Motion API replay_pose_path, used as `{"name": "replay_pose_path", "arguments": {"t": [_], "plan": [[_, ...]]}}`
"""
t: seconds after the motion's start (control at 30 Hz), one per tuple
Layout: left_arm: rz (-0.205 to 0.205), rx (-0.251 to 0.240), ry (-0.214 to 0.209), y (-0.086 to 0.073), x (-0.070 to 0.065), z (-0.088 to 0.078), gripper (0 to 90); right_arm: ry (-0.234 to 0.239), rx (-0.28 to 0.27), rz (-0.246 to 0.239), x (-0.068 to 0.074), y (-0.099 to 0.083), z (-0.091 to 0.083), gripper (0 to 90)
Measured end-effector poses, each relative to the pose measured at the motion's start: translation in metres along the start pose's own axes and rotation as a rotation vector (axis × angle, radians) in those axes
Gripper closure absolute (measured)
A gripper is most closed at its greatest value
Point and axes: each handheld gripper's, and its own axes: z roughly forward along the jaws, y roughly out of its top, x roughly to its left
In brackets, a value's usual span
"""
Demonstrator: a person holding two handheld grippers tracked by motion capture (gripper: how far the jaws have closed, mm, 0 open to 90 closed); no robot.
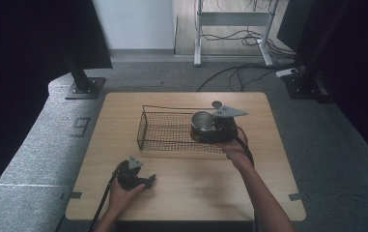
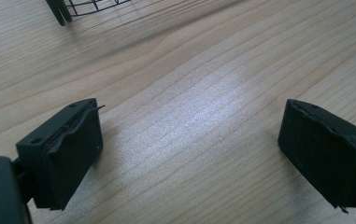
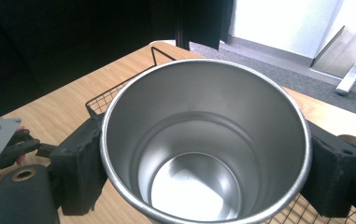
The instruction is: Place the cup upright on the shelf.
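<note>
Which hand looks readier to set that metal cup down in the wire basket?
Right: its tongs already clamp the cup over the basket; the left tongs are open and empty.

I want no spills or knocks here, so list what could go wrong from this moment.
1. The right claw grips the steel cup only by its smooth sides; it may slip.
2. The cup hangs at the wire basket's right end; lowered carelessly, it could catch the rim.
3. The left claw rests open, unable to steady the basket.
</note>
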Motion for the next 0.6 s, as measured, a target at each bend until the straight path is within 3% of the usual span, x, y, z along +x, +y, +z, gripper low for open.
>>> {"name": "replay_pose_path", "arguments": {"t": [0.6], "plan": [[0.000,-0.003,-0.002,0.000,0.000,0.000,6.6,-0.042,0.021,0.018,-0.019,0.018,0.023,14.9]]}}
